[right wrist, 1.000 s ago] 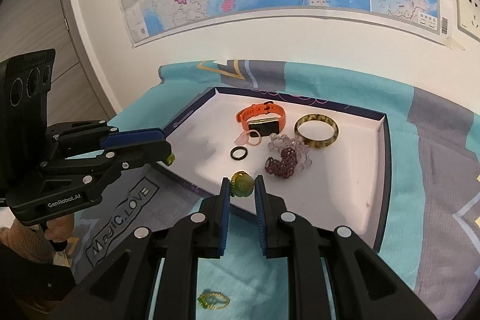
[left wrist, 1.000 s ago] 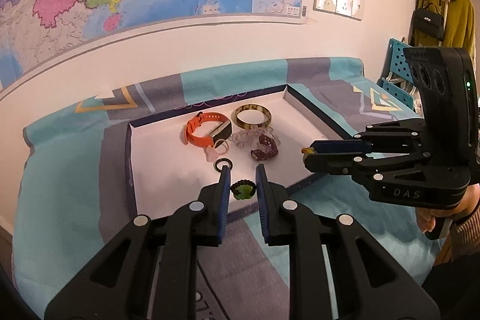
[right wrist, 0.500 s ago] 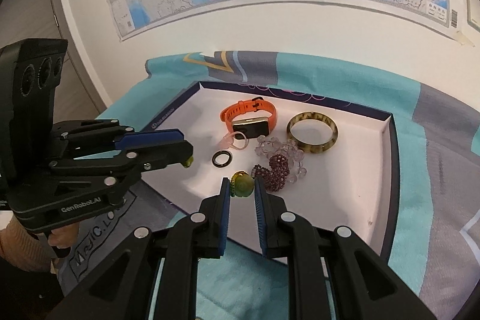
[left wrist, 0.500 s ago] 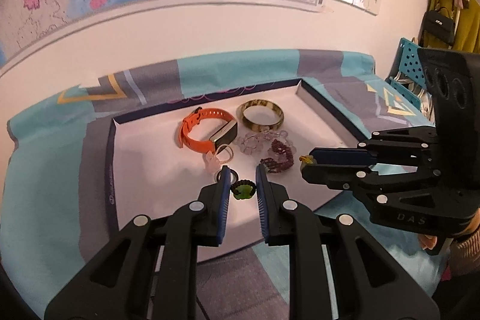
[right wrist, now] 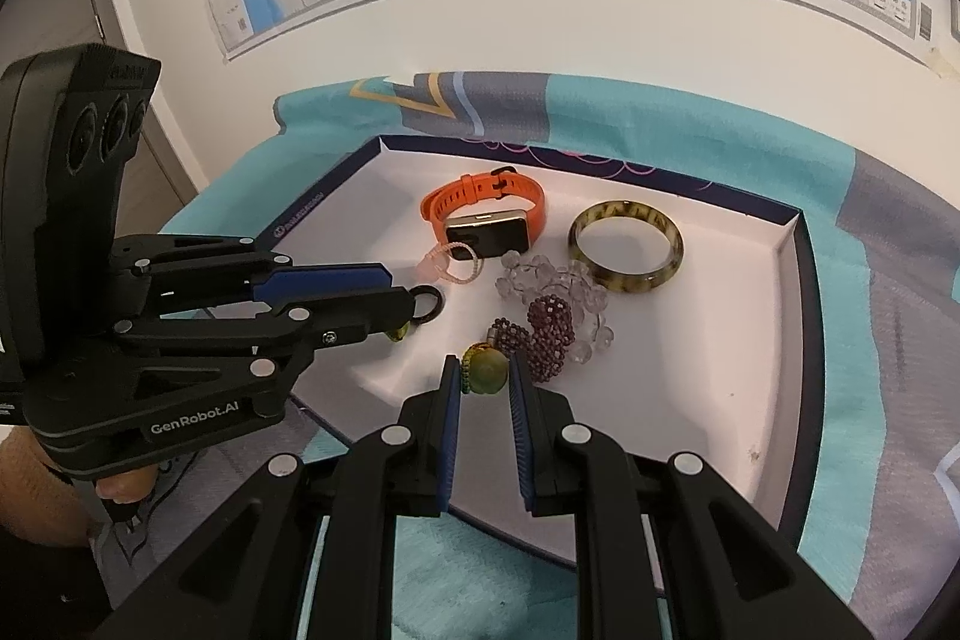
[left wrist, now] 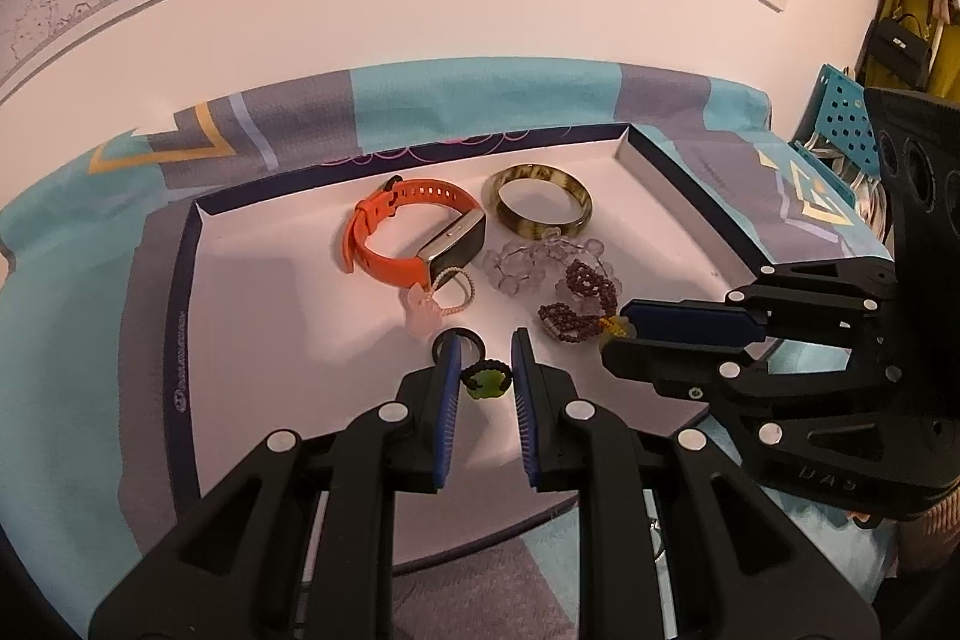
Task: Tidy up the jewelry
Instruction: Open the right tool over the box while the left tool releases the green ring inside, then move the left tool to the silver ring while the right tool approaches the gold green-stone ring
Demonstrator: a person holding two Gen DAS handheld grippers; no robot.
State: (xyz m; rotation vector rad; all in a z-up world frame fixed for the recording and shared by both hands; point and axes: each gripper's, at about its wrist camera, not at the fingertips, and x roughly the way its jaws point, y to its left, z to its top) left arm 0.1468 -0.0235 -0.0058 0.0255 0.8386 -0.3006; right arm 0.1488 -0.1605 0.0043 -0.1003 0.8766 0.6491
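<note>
Left wrist view shows the left gripper (left wrist: 486, 370) clamped on a small green ring (left wrist: 485, 381) low at frame centre, over the white tray (left wrist: 252, 340). In the right wrist view, the right gripper (right wrist: 485, 379) pinches a green bead charm (right wrist: 487, 370) just beside the purple bead bracelet (right wrist: 543, 340). Both pieces sit at the very fingertips, so a slight tilt could let them slip. A release might also drop the charm onto the beads, tangling them, or send the ring rolling into the black ring (left wrist: 457, 343).
</note>
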